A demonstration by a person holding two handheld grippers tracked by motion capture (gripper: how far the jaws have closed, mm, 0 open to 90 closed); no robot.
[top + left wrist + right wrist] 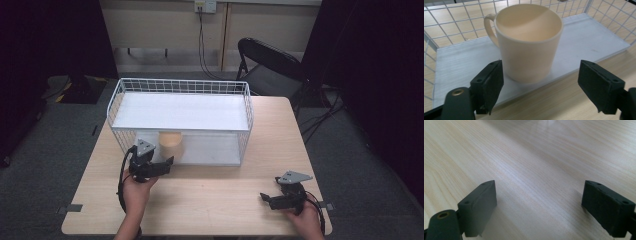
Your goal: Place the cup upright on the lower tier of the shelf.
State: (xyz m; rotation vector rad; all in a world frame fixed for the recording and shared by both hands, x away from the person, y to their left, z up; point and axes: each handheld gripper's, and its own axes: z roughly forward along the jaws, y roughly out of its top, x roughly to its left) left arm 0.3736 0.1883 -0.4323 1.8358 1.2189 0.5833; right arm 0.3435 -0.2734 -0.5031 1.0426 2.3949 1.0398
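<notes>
A cream mug (529,42) stands upright on the wire rack's lower shelf (459,65), dead ahead of the spread, empty left gripper (544,82), the nearer one, while the right gripper (549,207) gapes over bare table (529,157).

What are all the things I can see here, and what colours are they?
Mug: one, cream, upright and empty on the rack's lower shelf, near its left end.
Wire rack: one, white, two shelves, at the far side of the table.
Table: one, light wood, under everything.
Folding chair: one, black, behind the table on the right.
Wall socket: one, white, with black cables hanging down.
Left gripper: one, black, jaws open, just in front of the mug.
Right gripper: one, black, jaws open, over bare table near the front right.
</notes>
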